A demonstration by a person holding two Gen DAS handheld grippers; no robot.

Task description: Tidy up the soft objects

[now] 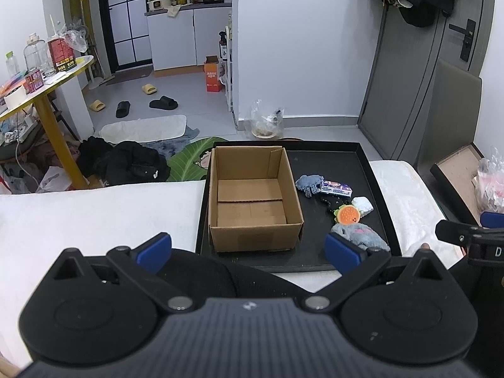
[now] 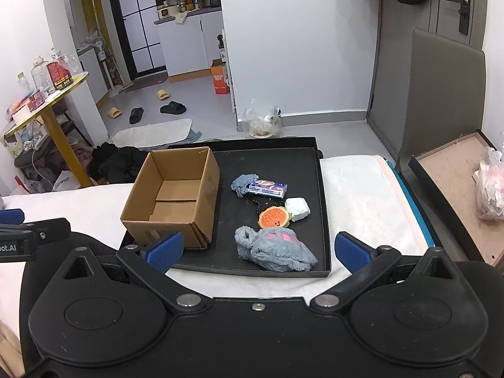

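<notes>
The near rim of the black tray [image 2: 321,189] was partly hidden behind the gripper bodies in both views, and the print on the small blue packet [image 2: 267,187] was too small to read. The tray lay on a white cover [image 1: 78,214] over a raised surface, in a cluttered room with slippers and dark clothes on a grey floor and a grey door to the right. An open cardboard box [image 2: 176,195], with nothing visible inside it, stood in the tray's left part. To its right lay the soft things: a blue-grey cloth wad [image 2: 242,183] touching the packet, a white squishy block [image 2: 297,208] just beside an orange burger-shaped toy [image 2: 274,217], and a fluffy grey plush [image 2: 274,249] nearest the front. The left gripper [image 1: 249,247] and right gripper [image 2: 258,249] both hovered short of the tray, fingers spread wide, gripping nothing.
</notes>
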